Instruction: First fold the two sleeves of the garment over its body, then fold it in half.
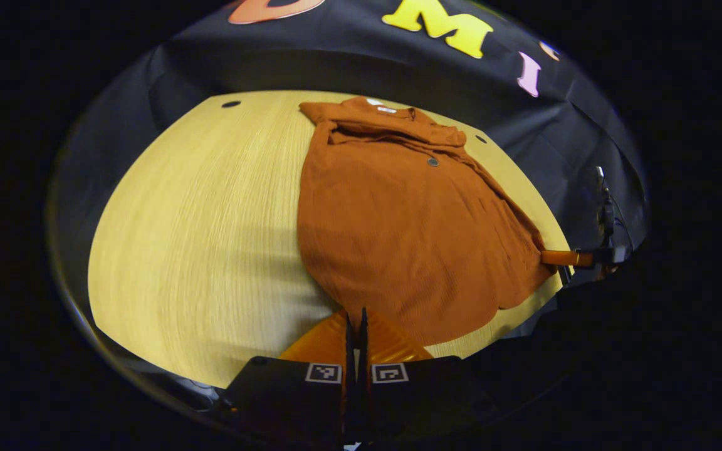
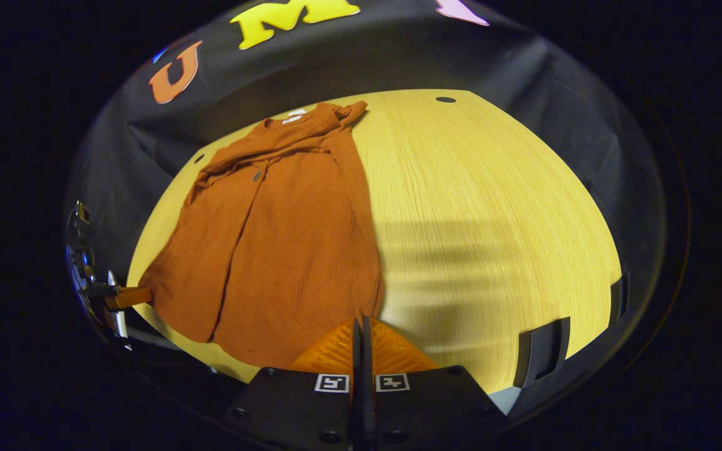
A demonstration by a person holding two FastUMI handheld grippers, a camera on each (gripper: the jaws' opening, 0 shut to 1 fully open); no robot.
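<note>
Left gripper (image 1: 356,329) nearest in the left gripper view, fingers pressed together to a thin seam, at the near hem of the garment (image 1: 398,219); whether any cloth is pinched in that seam, impossible to tell. Right gripper (image 2: 361,335) likewise nearest in the right gripper view, fingers closed the same way, at the hem's other near corner; a pinch on fabric again not readable.

Just past the fingers, rust-orange garment lying flat on the wooden tabletop (image 1: 198,238), hem toward the grippers, collar toward the booth wall. In the right gripper view, off to the left edge beyond the cloth, the other gripper seen small beside the hem.

Farther up, both sleeves (image 1: 392,133) apparently already laid across the chest near the collar, bunched a little, a dark button (image 1: 432,161) just below them. Judged from that: sleeve step done, the fold in half not yet made, hem probably to be carried up to the collar.

No containers anywhere on the tabletop; a few small dark holes (image 1: 230,104) in the wood near the far edge.
</note>
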